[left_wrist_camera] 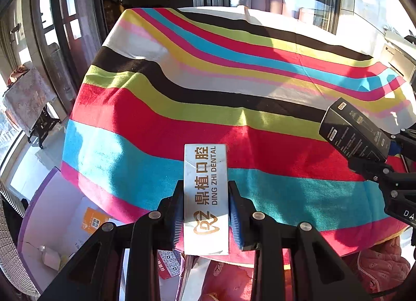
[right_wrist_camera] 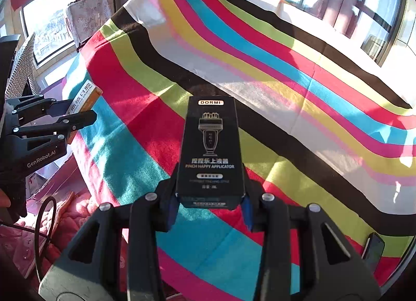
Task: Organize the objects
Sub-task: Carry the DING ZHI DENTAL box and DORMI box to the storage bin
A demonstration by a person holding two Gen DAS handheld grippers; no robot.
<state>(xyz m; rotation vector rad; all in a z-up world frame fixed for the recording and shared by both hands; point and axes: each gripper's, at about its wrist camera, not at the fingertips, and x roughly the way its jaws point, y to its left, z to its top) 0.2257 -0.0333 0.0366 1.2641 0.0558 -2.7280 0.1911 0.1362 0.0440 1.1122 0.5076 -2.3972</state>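
White box (left_wrist_camera: pixel 206 197) in my left gripper: "DING ZHI DENTAL"
Black box (right_wrist_camera: pixel 210 152) in my right gripper: "DORMI", "PINCH HAPPY APPLICATOR"
My left gripper (right_wrist_camera: pixel 78 116) body: "GenRobot.AI"

dental box (left_wrist_camera: pixel 206 197) left of applicator box (right_wrist_camera: pixel 210 150), both above cloth (left_wrist_camera: pixel 234 93).

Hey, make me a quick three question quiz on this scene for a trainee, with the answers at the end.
1. True or false: the left tool holds the black DORMI box.
2. Which box does the right tool grip? A) white dental box B) black DORMI box
3. Fill in: both boxes are held above a ____ cloth.

Key: 1 false; 2 B; 3 striped.
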